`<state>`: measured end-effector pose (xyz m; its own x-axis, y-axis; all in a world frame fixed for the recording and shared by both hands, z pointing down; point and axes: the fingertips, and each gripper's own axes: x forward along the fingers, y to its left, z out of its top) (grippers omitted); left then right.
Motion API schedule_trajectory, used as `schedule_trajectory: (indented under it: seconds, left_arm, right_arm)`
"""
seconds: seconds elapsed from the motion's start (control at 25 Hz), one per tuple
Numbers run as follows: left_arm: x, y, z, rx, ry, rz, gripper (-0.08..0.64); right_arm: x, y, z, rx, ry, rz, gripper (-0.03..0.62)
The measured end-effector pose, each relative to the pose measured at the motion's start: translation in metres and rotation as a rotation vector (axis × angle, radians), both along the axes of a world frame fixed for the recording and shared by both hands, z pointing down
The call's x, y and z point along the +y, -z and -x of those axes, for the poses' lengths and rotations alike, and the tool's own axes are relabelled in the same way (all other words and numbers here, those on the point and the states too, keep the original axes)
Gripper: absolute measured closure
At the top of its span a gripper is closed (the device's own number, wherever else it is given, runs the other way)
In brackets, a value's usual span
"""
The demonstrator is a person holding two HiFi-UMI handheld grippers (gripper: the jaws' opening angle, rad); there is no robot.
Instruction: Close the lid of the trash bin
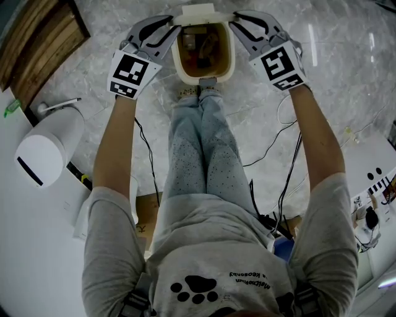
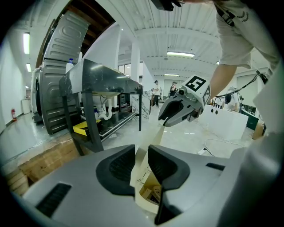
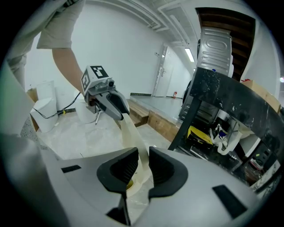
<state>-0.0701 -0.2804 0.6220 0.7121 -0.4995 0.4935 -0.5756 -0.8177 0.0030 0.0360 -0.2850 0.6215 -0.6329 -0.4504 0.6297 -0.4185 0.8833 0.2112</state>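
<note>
The left gripper (image 2: 141, 162) is clenched on one end of the upright cream plastic lid (image 1: 199, 12), and the right gripper (image 3: 143, 166) on the other. The lid's long axis runs between them, both equally near. The open cream oval trash bin (image 1: 231, 62) lies below, toward the person's legs (image 1: 201, 142). Its hinge is hidden and its contents are unclear.

The right gripper (image 3: 143, 156) has its dark fingers (image 3: 119, 170) closed on the near end of the cream lid (image 3: 132, 133), which stands on edge between them. The lid runs away to the far left, where the left gripper (image 3: 123, 116) clamps its other end. A black table (image 3: 230, 95) stands to the right. Wooden planks (image 3: 155, 119) lie on the pale floor (image 3: 75, 137) beyond.
</note>
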Motion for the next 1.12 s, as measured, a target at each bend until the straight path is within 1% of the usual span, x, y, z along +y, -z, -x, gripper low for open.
schedule_trajectory:
  seconds: [0.24,0.52,0.8,1.12]
  left_arm:
    - [0.019,-0.002,0.0,-0.001,-0.009,0.007,0.457]
    - [0.044,-0.007,-0.003,-0.016,-0.038,0.016,0.448]
    - [0.068,-0.017,-0.007,-0.052,-0.068,0.021,0.439]
    - [0.097,-0.033,-0.006,-0.096,-0.109,0.02,0.431]
  right_arm:
    - [0.019,-0.002,0.0,0.017,0.024,-0.002,0.5]
    - [0.044,-0.006,-0.002,0.061,0.067,-0.023,0.5]
    - [0.07,-0.016,-0.003,0.08,0.087,-0.012,0.492]
    - [0.098,-0.03,-0.002,0.127,0.113,-0.019,0.486]
